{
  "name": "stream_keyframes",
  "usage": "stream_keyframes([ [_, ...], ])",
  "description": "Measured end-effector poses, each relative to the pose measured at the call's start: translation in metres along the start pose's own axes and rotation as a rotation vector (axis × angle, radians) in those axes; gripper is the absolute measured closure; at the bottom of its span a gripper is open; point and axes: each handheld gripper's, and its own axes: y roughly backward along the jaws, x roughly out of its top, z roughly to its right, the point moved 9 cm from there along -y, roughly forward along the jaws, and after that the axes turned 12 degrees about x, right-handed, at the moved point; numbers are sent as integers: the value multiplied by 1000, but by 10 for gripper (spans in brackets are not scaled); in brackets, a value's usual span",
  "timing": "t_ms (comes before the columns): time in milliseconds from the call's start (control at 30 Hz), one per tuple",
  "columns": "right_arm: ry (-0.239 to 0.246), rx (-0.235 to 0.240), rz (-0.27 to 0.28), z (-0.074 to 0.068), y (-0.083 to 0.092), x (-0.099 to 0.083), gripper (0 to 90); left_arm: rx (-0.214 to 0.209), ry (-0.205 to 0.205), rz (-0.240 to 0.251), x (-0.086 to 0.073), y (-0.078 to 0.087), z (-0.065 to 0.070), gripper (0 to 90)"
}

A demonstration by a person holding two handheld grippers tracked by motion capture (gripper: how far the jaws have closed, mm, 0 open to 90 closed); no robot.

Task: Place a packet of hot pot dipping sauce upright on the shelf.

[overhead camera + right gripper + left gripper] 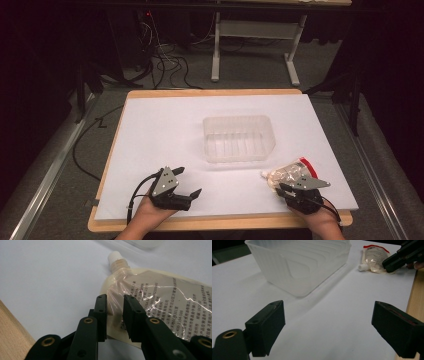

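Cream pouch (160, 297), white cap, red edge; translucent tub (239, 138); white sheet (165, 130).

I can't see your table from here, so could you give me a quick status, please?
Right gripper pinching the spouted pouch at its edge. Left gripper open, idle. Clear tub empty; nothing in the way.
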Motion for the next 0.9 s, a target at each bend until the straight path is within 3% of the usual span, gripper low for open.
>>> stream_keyframes([
  [67, -9, 19, 1, 0, 0, 0, 670, 3, 3, -1, -1, 1, -1, 122],
  [133, -30, 94, 13, -5, -1, 0, 516, 7, 6, -1, -1, 2, -2, 122],
  [200, -28, 109, 6, -7, -1, 1, 491, 10, 7, -4, -2, 2, -3, 122],
  [267, 57, 59, -31, -9, -2, 0, 534, 6, 8, -6, -2, 1, -2, 122],
  [600, 39, 44, -1, -7, -2, -1, 686, -13, -16, -6, 0, -1, 5, 123],
  [900, 26, 45, 15, 0, -1, -1, 796, -1, 1, 1, -1, 2, 0, 123],
])
